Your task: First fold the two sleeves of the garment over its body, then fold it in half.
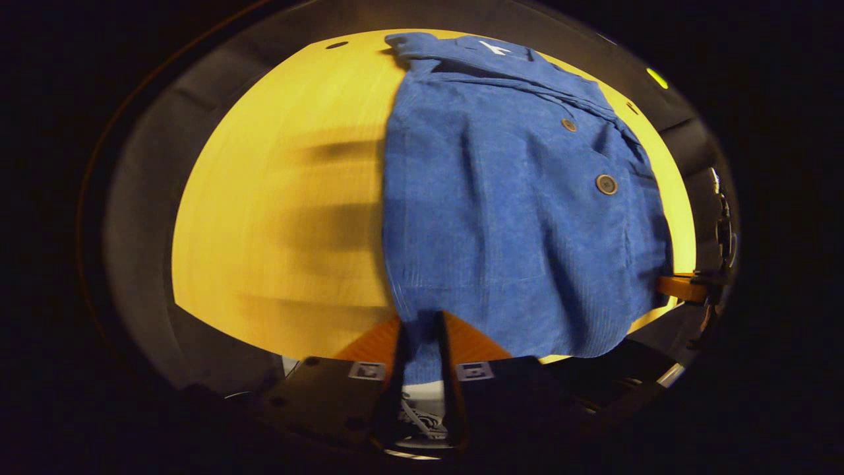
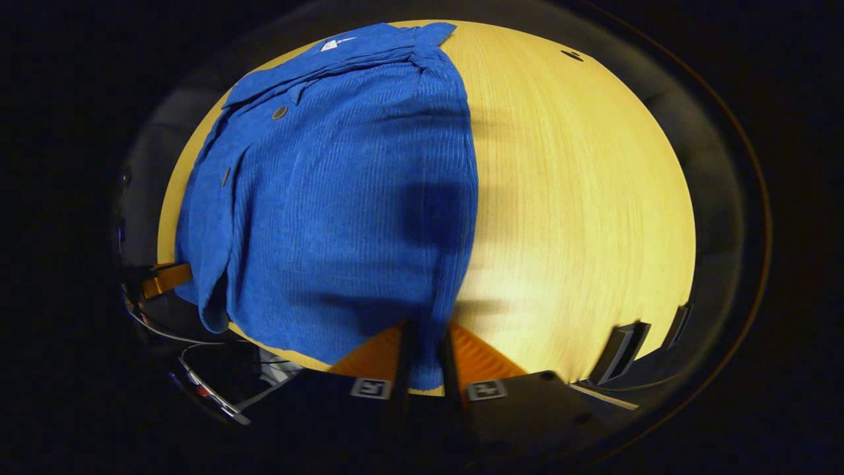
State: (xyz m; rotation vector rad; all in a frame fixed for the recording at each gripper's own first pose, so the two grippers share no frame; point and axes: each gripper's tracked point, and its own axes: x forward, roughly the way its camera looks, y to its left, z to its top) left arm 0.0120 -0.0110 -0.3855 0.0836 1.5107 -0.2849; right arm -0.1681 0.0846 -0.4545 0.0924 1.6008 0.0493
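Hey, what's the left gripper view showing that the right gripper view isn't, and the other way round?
Left gripper view: the left tongs pinch the shirt at its near hem, with the right tongs at the hem's far corner. Right gripper view: the right tongs pinch the hem close up, and a dark bracket sits at the table edge. Both: the blue shirt lying buttons up on the yellow table, collar at the far end.

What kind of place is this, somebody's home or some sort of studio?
Probably a recording booth, not a home: one blue shirt lies on a bare wooden table, dark walls close around it, and a hand-held gripper pinches its hem.
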